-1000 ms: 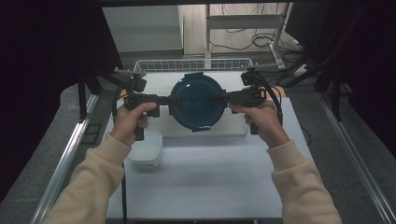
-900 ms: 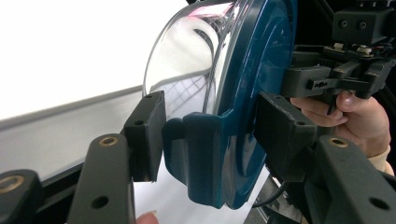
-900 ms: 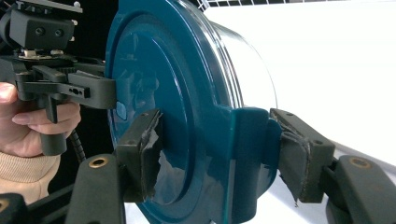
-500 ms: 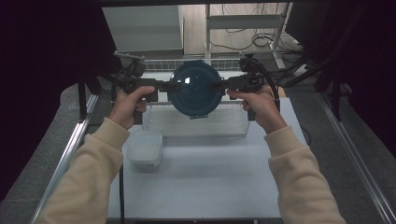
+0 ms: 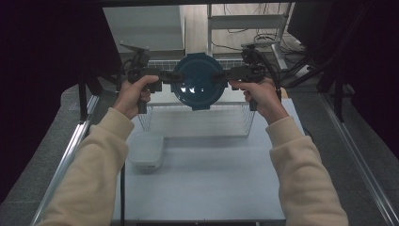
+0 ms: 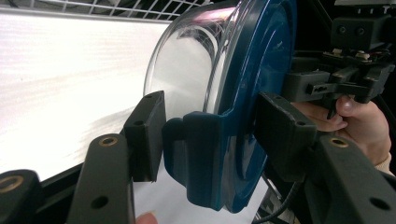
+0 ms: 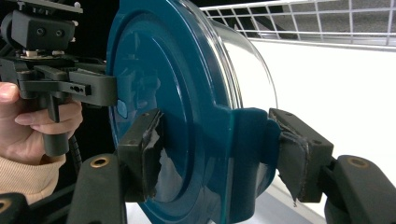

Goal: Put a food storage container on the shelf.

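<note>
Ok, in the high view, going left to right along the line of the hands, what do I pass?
Left hand → left hand-held gripper → blue-lidded container → right hand-held gripper → right hand.

High view overlooks; gripper views closely face container [image 5: 196, 83] from opposite sides

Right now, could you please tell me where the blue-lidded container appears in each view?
High view: container top centre, between both grippers.
Left gripper view: centre-right, clip between the fingers.
Right gripper view: centre-left, clip between the fingers.
Shared landmark: wire basket.
</note>
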Motion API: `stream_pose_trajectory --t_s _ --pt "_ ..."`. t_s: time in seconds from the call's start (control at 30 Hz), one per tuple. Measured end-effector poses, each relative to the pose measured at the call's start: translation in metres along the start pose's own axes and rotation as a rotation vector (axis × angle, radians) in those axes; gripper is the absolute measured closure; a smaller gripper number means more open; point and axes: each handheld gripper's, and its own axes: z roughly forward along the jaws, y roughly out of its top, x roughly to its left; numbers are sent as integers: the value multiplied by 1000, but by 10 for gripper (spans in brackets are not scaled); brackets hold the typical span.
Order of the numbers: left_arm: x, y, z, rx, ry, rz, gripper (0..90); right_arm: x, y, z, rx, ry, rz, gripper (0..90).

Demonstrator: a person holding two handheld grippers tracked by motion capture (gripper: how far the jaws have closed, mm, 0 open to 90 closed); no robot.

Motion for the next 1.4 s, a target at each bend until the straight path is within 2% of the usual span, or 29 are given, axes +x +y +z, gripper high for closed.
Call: stream_pose_trajectory --t_s 0.4,0.6,0.7,0.77,1.17,1.27,1.4 --pt "22 10 14 22 8 -53 441 -23 7 17 20 5 58 373" --pt "32 13 15 7 -6 -96 442 -28 11 23 14 6 83 374" --pt "36 14 17 -6 -8 -121 444 -31 14 26 20 13 120 374" --pt "39 16 20 -16 -6 -154 442 -34 16 28 23 15 140 373" --pt "56 19 32 -49 -6 -248 433 -51 17 40 43 22 289 337" --pt "59 18 35 -59 -9 -260 428 -54 16 42 46 28 317 323" --pt "61 16 37 -70 -14 -251 417 -56 13 44 42 29 314 299"
